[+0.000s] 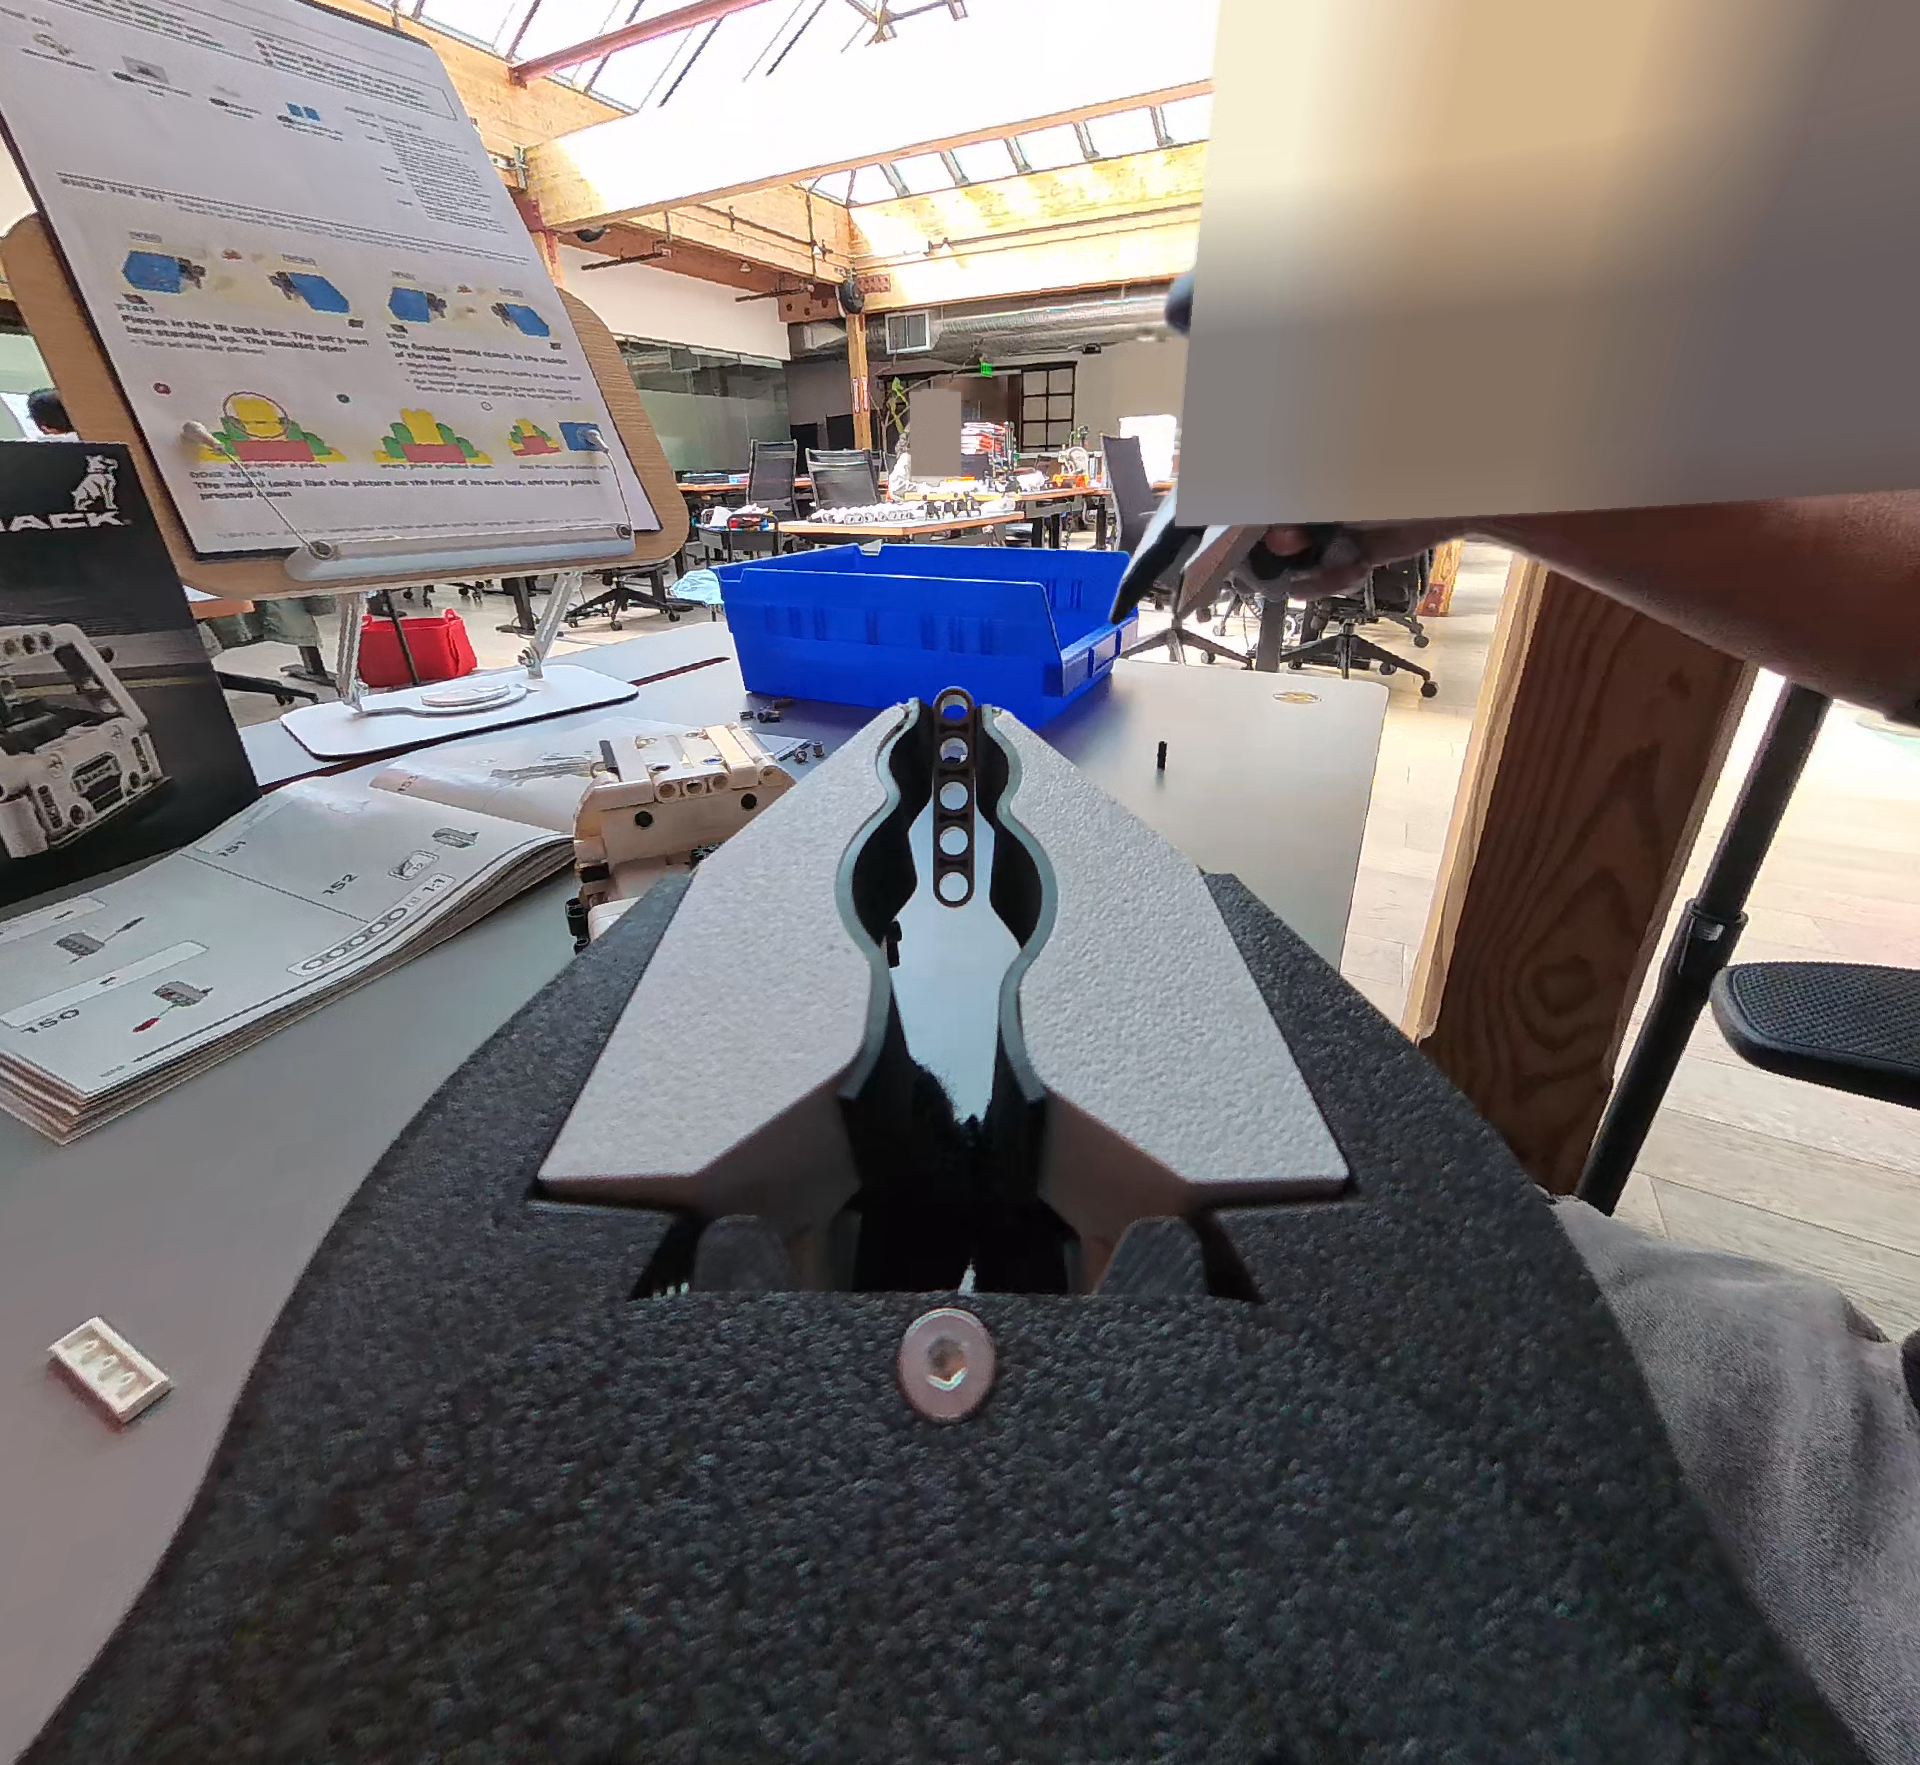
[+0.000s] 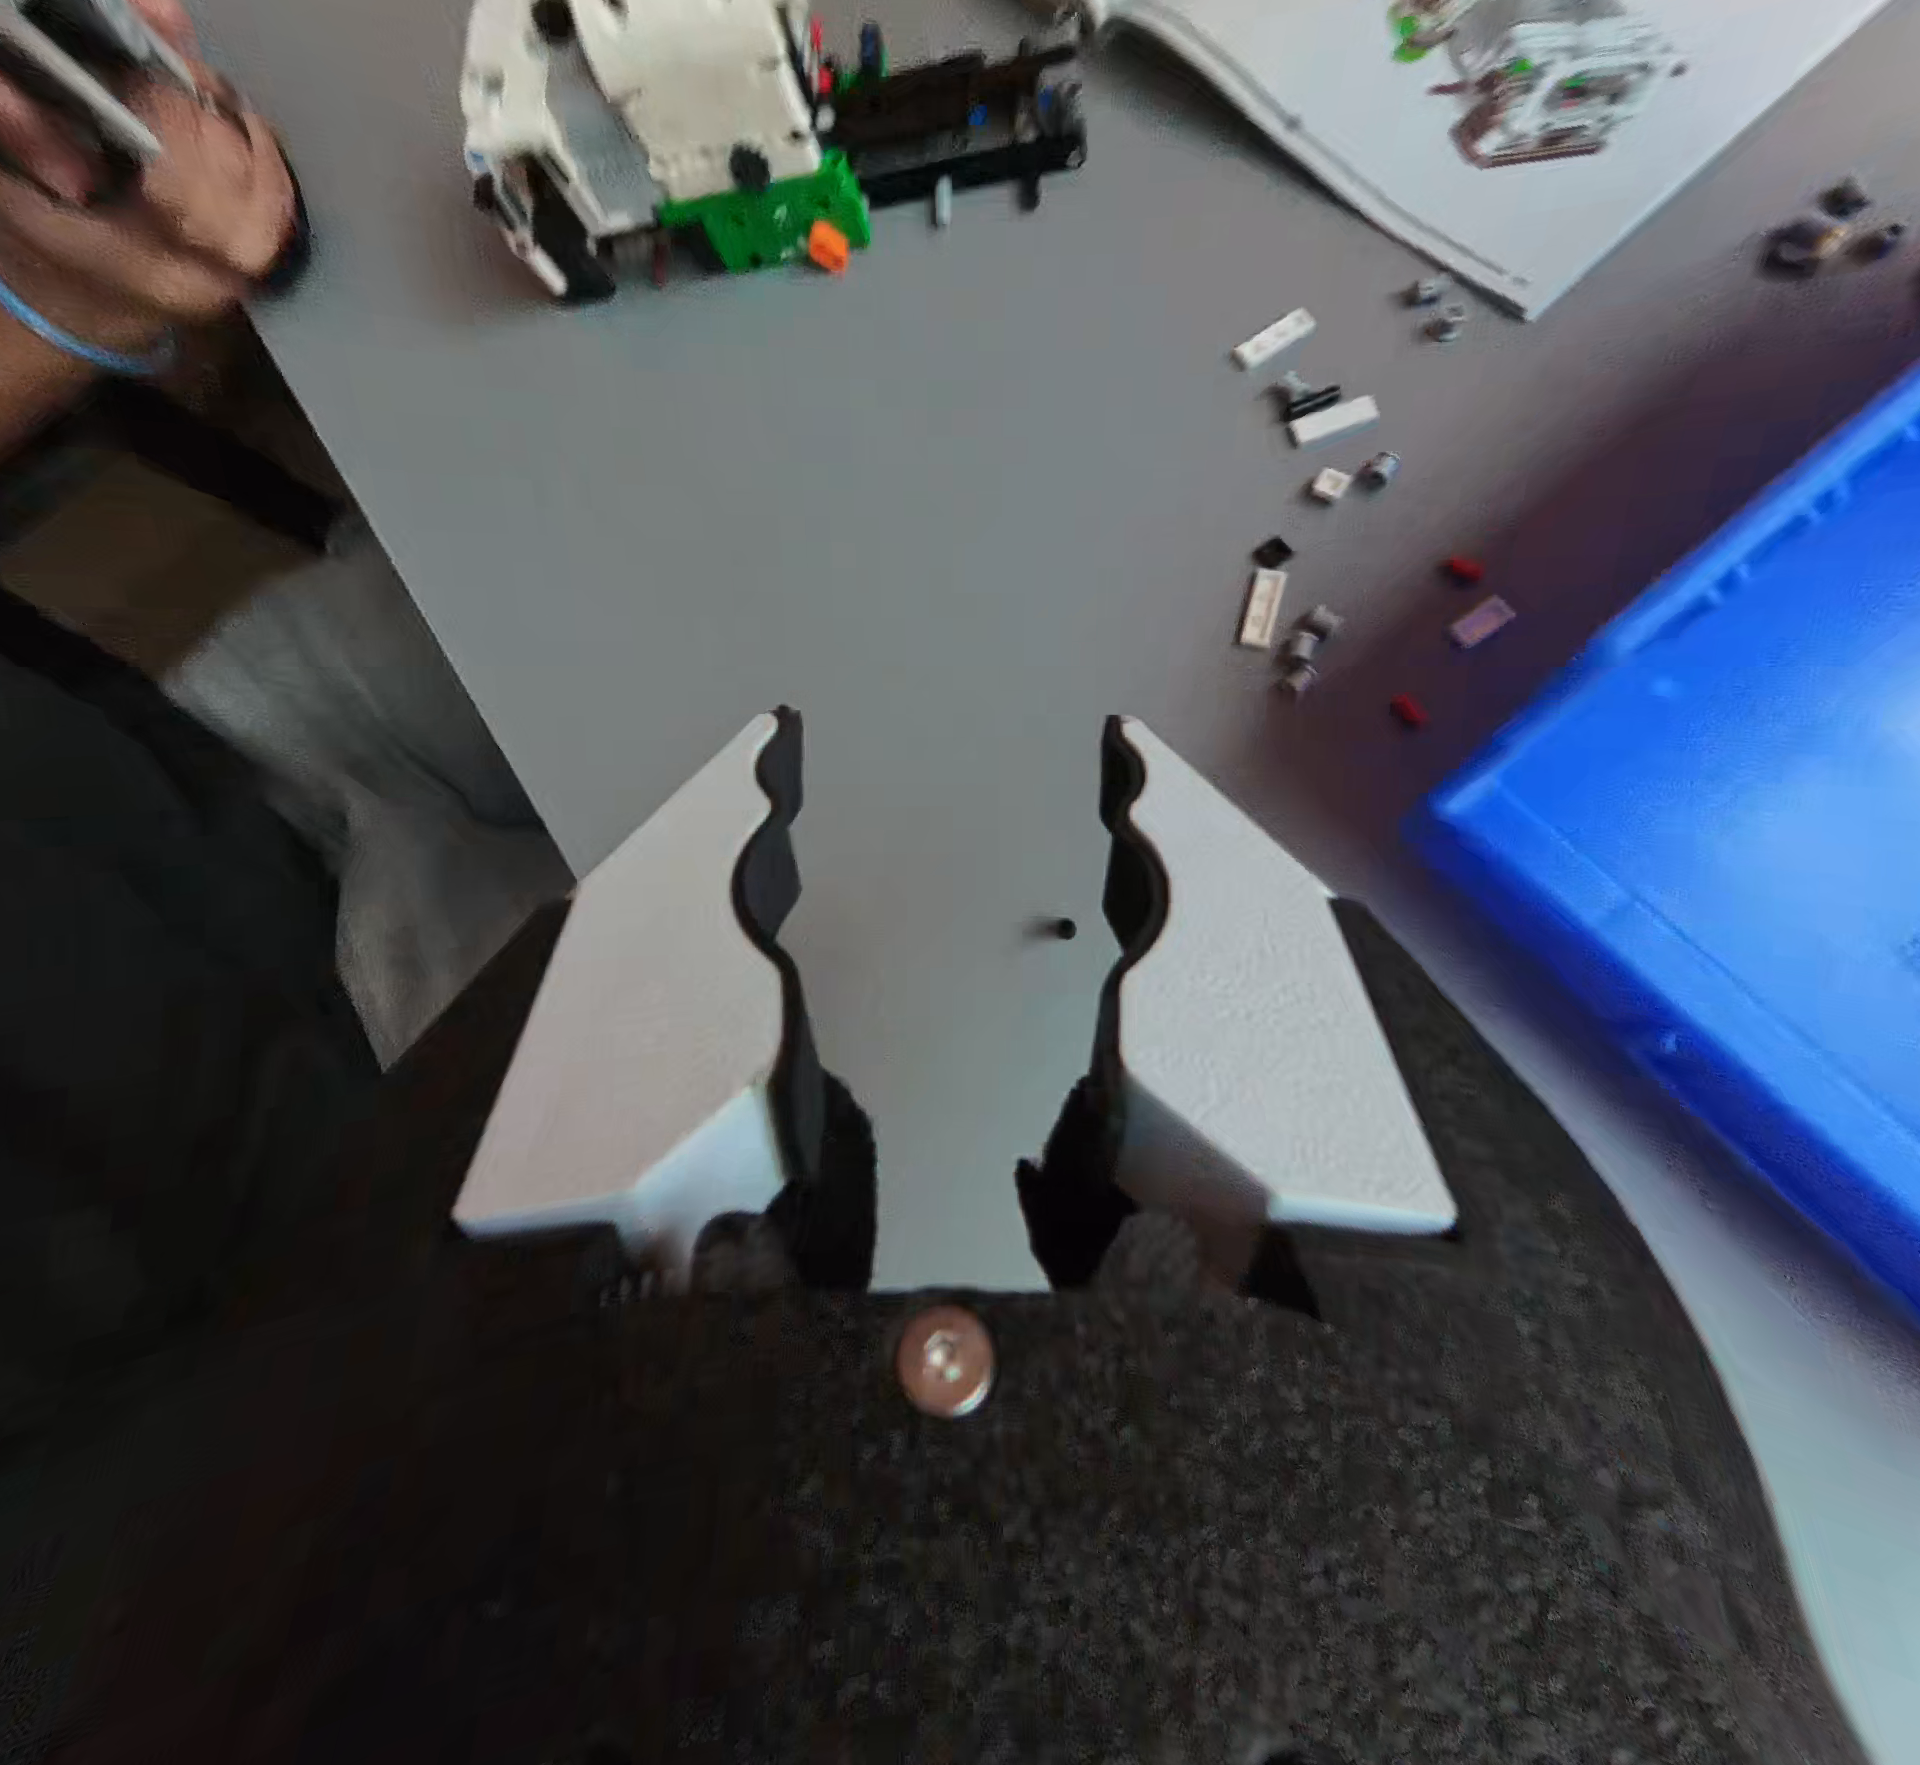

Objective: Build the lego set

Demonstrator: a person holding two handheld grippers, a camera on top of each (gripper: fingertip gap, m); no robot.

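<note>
My left gripper is shut on a dark beam with a row of round holes, held upright above the grey table. The partly built white truck stands just left of it, and shows from above in the right wrist view with a green block and a black chassis. My right gripper is open and empty, high over the table. A small black pin lies on the table between its fingers. Several loose small pieces lie to the right. A white plate piece lies at the near left.
A blue bin stands behind the truck; in the right wrist view its wall is at the right. The open instruction booklet lies left, with the set's box and a sheet on a stand. A person's arm reaches in at right. My right fingertips sit around 30 cm from my left ones. The white plate piece sits 20 cm or so from the ends of my left fingers.
</note>
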